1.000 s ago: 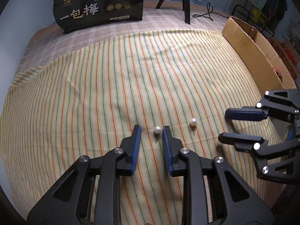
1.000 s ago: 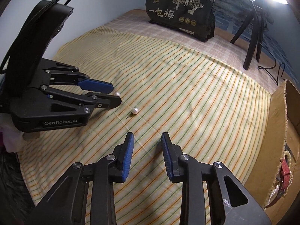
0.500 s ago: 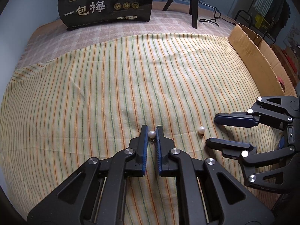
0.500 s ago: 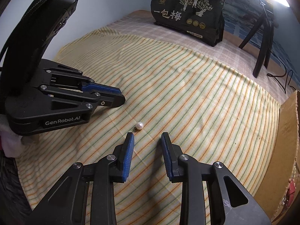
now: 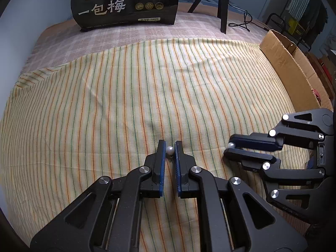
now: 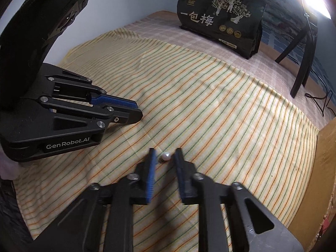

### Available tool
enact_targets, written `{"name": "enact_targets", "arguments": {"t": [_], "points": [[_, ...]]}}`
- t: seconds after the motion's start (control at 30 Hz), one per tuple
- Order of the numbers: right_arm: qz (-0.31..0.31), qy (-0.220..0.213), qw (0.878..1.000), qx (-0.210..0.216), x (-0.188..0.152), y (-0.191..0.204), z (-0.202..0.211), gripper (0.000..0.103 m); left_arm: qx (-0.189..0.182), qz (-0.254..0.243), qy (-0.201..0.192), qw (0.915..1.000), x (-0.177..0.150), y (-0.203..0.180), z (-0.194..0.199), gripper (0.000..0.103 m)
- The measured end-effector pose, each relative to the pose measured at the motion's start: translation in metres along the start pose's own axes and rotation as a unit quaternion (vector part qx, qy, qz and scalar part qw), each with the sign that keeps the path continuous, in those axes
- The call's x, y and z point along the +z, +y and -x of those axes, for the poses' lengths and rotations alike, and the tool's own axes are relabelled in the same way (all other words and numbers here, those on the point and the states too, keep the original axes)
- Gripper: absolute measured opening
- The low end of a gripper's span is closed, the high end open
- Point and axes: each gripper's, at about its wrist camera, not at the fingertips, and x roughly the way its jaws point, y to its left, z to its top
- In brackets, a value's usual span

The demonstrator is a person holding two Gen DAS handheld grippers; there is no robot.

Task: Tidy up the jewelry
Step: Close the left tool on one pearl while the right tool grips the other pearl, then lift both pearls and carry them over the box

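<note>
My left gripper (image 5: 169,149) pinches one pearl earring (image 5: 169,150) on the striped cloth (image 5: 126,105), while my right gripper (image 6: 164,156) is closing around the other pearl earring (image 6: 165,156) beside it.

Striped yellow cloth (image 5: 105,105) spread over a checked pink cover (image 5: 147,33), black snack bag (image 5: 126,2) at twelve o'clock, tripod legs (image 5: 222,6) at one, cardboard box (image 5: 289,67) at three
</note>
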Motion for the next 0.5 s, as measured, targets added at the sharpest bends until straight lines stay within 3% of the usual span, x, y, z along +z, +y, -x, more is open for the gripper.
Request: {"name": "enact_targets", "arguments": {"t": [0.5], "points": [[0.003,-0.027,1.000,-0.008,0.004,0.013,0.032,0.007,-0.001,0.012,-0.019,0.9998,0.000,-0.001,0.028,0.007]]}}
